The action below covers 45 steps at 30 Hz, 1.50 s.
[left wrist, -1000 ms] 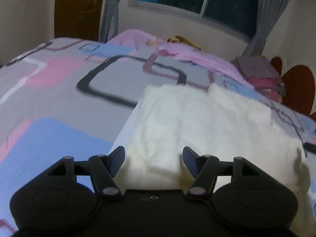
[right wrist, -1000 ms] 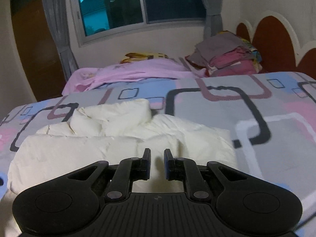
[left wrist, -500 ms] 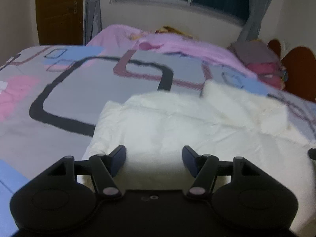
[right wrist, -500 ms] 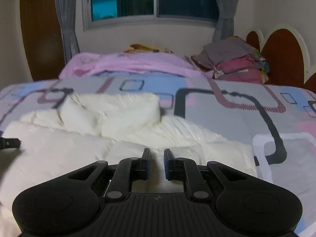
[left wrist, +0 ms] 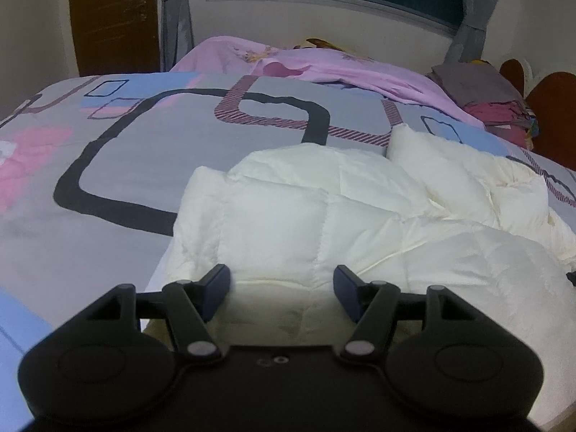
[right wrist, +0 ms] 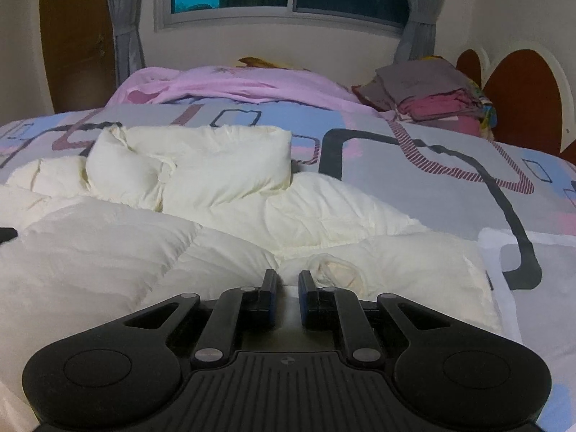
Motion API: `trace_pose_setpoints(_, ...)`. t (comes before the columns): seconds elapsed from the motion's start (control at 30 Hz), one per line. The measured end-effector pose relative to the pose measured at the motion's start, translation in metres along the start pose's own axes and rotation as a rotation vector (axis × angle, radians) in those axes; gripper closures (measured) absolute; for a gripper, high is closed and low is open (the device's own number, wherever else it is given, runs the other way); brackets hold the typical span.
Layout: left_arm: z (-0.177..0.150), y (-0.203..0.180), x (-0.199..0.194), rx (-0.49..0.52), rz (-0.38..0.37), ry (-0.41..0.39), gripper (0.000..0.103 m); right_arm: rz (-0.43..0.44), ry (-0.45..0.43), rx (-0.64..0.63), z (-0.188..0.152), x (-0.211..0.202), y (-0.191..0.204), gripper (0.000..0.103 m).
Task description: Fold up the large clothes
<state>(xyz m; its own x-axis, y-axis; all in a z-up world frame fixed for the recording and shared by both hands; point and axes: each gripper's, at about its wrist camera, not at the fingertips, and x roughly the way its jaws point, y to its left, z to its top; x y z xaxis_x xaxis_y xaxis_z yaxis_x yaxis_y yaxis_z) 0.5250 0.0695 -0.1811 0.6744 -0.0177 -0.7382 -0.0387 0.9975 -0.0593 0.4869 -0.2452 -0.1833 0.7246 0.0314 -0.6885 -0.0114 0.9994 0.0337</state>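
Your left gripper (left wrist: 280, 282) stands wide, its jaws spread over the near edge of the cream puffer jacket (left wrist: 360, 223), with nothing pinched between them. Your right gripper (right wrist: 288, 284) is drawn narrow, with a slim gap left between the jaws; cream fabric lies right at the tips, but you cannot tell whether any of it is caught there. The jacket lies spread on the patterned bedspread (right wrist: 432, 194), a puffy sleeve (right wrist: 201, 158) folded across its far side. Its nearest hem is hidden under both gripper bodies. A small pale loop (right wrist: 336, 270) sits just beyond your right fingertips; what it is stays unclear. Behind are a pink blanket (right wrist: 244, 86) and a stack of folded clothes (right wrist: 432, 90), partly cut off by the headboard (right wrist: 522, 86).
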Motion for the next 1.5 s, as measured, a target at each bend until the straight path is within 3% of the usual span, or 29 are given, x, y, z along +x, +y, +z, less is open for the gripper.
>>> trace_pose_setpoints(0.07, 0.000, 0.000, -0.007, 0.000, -0.003, -0.009, 0.040, 0.016, -0.016, 0.023, 0.003, -0.012, -0.002, 0.088)
trace_pose_setpoints(0.1, 0.000, 0.000, -0.010, 0.003, -0.006, -0.014, 0.040, 0.025, -0.030, 0.037, 0.004, -0.019, -0.004, 0.071)
trace_pose_setpoints(0.13, 0.000, -0.001, -0.014, 0.005, -0.008, -0.017, 0.040, 0.033, -0.046, 0.047, 0.005, -0.026, -0.003, 0.044)
trace_pose_setpoints(0.17, 0.000, -0.002, -0.018, 0.008, -0.013, -0.021, 0.040, 0.030, -0.070, 0.048, 0.005, -0.034, -0.001, 0.035)
trace_pose_setpoints(0.2, -0.001, -0.003, -0.023, 0.010, -0.021, -0.025, 0.040, 0.024, -0.092, 0.036, 0.005, -0.042, 0.002, 0.032)
trace_pose_setpoints(0.43, -0.006, -0.016, -0.057, 0.052, -0.054, -0.056, 0.038, 0.010, -0.125, 0.001, -0.001, -0.072, 0.013, 0.033)
trace_pose_setpoints(0.6, -0.023, -0.025, -0.066, 0.077, -0.074, -0.032, 0.037, -0.005, -0.086, -0.032, -0.020, -0.078, 0.013, 0.033)
trace_pose_setpoints(0.83, -0.046, -0.025, -0.049, 0.087, -0.036, -0.002, 0.035, -0.001, 0.022, 0.036, -0.047, -0.059, -0.011, 0.039)
trace_pose_setpoints(1.03, -0.051, -0.034, -0.045, 0.107, 0.013, -0.011, 0.035, 0.033, 0.045, 0.036, -0.050, -0.048, -0.017, 0.038)
trace_pose_setpoints(1.13, -0.051, -0.037, -0.056, 0.098, 0.036, -0.017, 0.036, 0.080, 0.028, 0.048, -0.046, -0.060, -0.024, 0.038)
trace_pose_setpoints(1.27, -0.055, -0.036, -0.084, 0.076, 0.039, -0.044, 0.025, 0.137, -0.009, 0.055, -0.044, -0.088, -0.029, 0.038)
trace_pose_setpoints(1.37, -0.060, -0.035, -0.106, 0.069, 0.028, -0.052, 0.024, 0.150, -0.033, 0.057, -0.043, -0.109, -0.030, 0.037)
trace_pose_setpoints(1.5, -0.066, -0.034, -0.132, 0.078, 0.015, -0.053, 0.022, 0.163, -0.055, 0.082, -0.048, -0.135, -0.031, 0.024)
